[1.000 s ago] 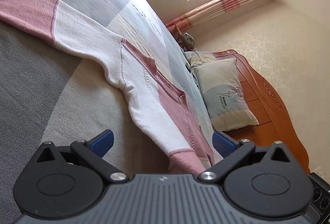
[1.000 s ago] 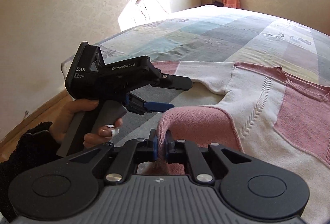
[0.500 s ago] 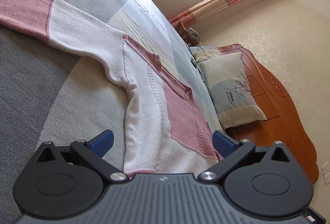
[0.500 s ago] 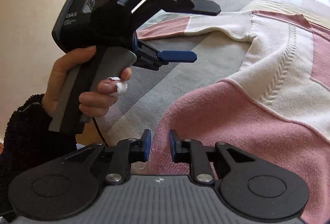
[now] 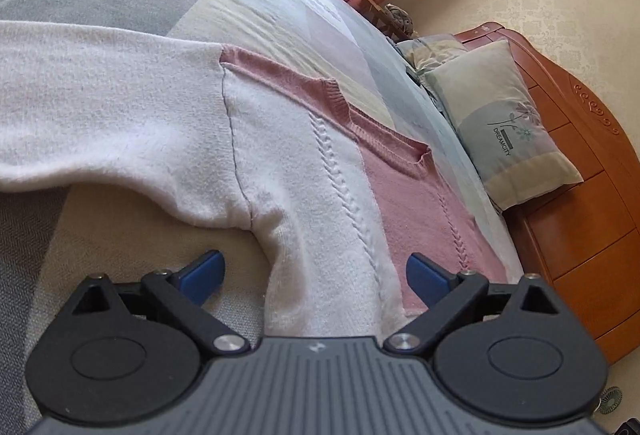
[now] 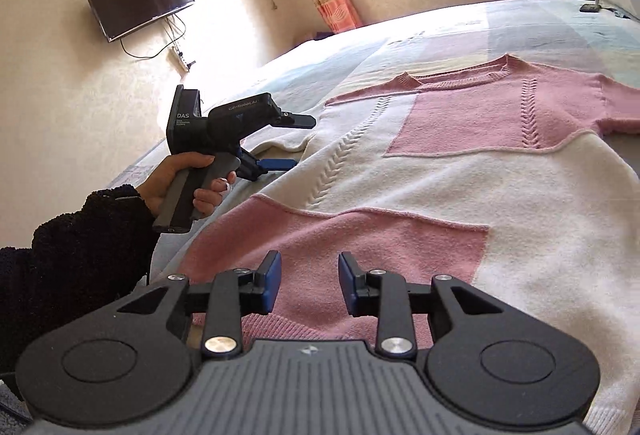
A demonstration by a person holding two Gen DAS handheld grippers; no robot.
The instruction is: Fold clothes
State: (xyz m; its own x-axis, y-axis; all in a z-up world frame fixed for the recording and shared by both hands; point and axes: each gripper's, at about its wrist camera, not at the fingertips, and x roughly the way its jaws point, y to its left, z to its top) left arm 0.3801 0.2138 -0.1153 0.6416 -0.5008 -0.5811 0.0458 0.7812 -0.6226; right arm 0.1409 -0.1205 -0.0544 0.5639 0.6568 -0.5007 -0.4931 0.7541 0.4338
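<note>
Two gaping hand-held grippers point(image 6: 309, 281) hover over a fuzzy cable-knit sweater point(image 6: 460, 171).

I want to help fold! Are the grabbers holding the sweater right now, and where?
No. The left gripper and right gripper are both open over the sweater, gripping nothing.

Pink-and-white sweater point(image 6: 460, 171) lies spread on bed.

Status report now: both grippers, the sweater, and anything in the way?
Left gripper open, at the sweater's side under the armpit. Right gripper open, above the pink hem. Sweater flat on the bed, one sleeve already folded in. Nothing in the way.
</note>
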